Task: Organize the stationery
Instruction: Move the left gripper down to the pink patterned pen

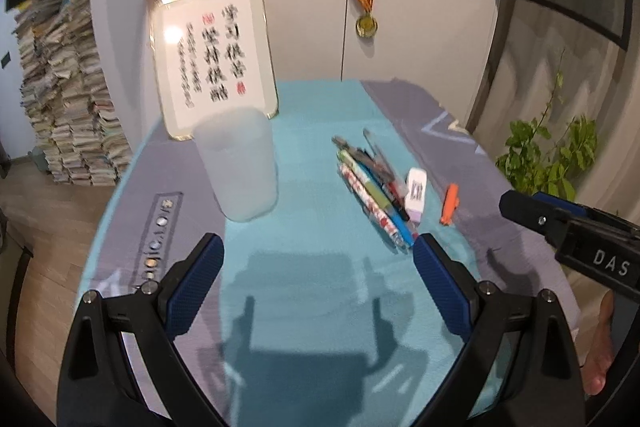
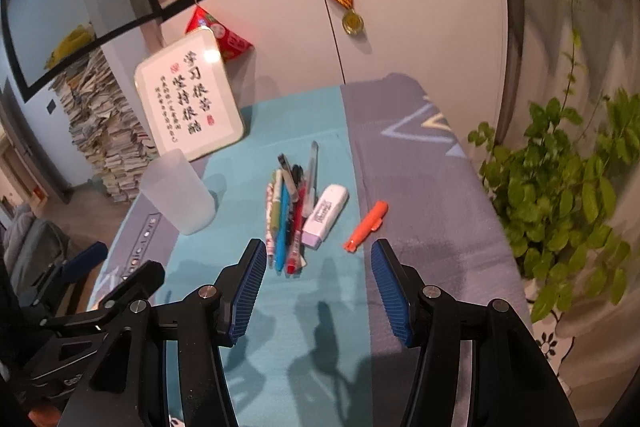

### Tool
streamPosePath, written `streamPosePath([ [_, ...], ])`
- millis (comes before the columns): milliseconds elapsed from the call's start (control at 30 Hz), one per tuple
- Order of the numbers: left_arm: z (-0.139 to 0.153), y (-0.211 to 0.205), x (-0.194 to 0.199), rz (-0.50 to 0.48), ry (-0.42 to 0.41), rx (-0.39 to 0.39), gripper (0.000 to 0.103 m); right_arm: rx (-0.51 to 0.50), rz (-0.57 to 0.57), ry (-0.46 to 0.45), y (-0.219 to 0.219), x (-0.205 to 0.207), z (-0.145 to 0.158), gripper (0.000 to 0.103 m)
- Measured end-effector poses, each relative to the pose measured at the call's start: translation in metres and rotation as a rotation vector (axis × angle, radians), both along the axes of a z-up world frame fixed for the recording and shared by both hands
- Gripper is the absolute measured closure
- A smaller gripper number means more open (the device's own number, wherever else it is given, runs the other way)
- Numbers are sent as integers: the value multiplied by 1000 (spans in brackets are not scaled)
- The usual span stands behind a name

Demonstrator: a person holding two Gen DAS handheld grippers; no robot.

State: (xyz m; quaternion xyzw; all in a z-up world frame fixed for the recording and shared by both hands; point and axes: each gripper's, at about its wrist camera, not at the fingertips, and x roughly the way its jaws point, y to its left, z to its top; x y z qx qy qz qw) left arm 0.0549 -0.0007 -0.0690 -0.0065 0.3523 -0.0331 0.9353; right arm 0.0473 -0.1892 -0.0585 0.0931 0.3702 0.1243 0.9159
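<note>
On the teal middle of the surface lay a bundle of pens, with a white eraser touching its right side and an orange cap apart, further right. Left of them stood a frosted cup, upright, seemingly empty. Behind it leaned a framed calligraphy board. Both the left tongs and right tongs hung spread, pinching nothing.
</note>
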Motion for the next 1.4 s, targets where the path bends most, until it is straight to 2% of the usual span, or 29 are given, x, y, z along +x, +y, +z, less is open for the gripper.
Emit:
streamPosePath([
  [200,-24,-8,32,-24,81,14,9,3,44,67,3,26,-26,46],
  [500,-47,-24,67,-72,137,32,10,26,100,123,6,67,-53,46],
  [633,-60,-28,79,-92,182,27,13,38,103,146,5,77,-61,46],
  [733,-68,-27,84,-83,212,29,22,47,109,159,5,81,-63,46],
  [800,-70,-23,86,-80,223,-3,24,46,114,172,7,83,-66,46],
  [833,-71,-21,86,-74,236,-9,31,45,117,178,8,84,-67,46],
  [867,-72,-20,86,-73,242,-2,35,45,121,184,8,84,-68,46],
  [933,-72,-21,83,-75,229,26,37,46,132,190,12,85,-69,46],
  [1167,-71,-18,81,-71,222,35,46,38,198,205,27,81,-71,46],
  [1200,-71,-18,80,-68,218,42,49,37,206,209,29,81,-72,46],
  [1233,-71,-17,79,-68,214,52,56,37,214,218,30,82,-73,47],
  [1267,-71,-16,77,-71,210,55,62,39,218,223,31,83,-74,50],
  [1333,-69,-14,76,-79,211,54,69,50,232,237,33,85,-76,54],
  [1400,-68,-12,75,-86,211,55,74,54,240,252,35,87,-79,65],
])
